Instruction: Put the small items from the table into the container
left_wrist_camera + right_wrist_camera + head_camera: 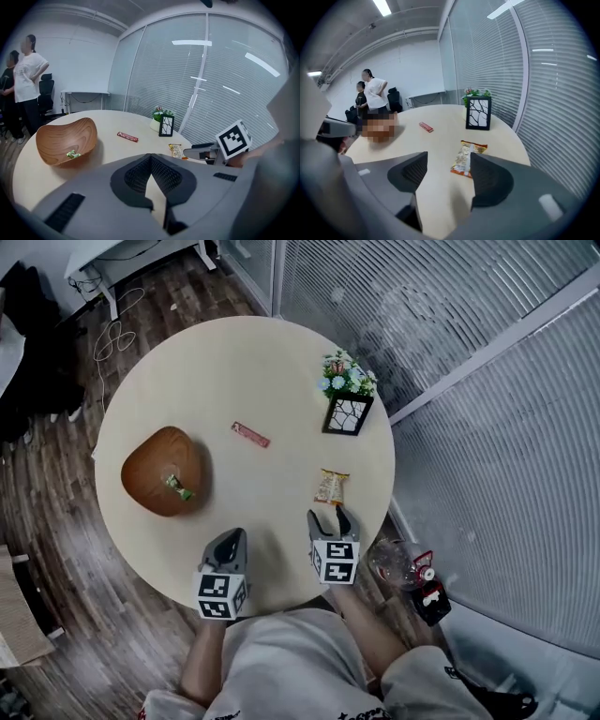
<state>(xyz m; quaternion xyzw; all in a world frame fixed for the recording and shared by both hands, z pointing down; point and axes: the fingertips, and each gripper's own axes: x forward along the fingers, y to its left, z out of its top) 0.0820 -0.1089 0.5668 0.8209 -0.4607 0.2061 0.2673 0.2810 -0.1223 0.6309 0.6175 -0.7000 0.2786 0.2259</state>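
A brown wooden bowl [164, 470] sits at the left of the round table [272, 371] with a green-wrapped sweet [178, 487] inside. A red bar [250, 434] lies mid-table. Near the right rim lies a yellow snack packet [331, 487]. My right gripper [328, 518] stands open just short of that packet [464, 157], with nothing between its jaws [448, 157]. My left gripper [227, 542] hovers at the near edge, shut and empty [150, 157]. The left gripper view also shows the bowl [65, 138], the sweet [72, 153], the bar [127, 136] and the packet [176, 150].
A black-framed planter with flowers [348, 401] stands at the table's far right. A plastic bottle [398, 563] and a red-black object [431, 594] lie on the floor by the blinds-covered glass wall. Two people [26, 79] stand beyond the table.
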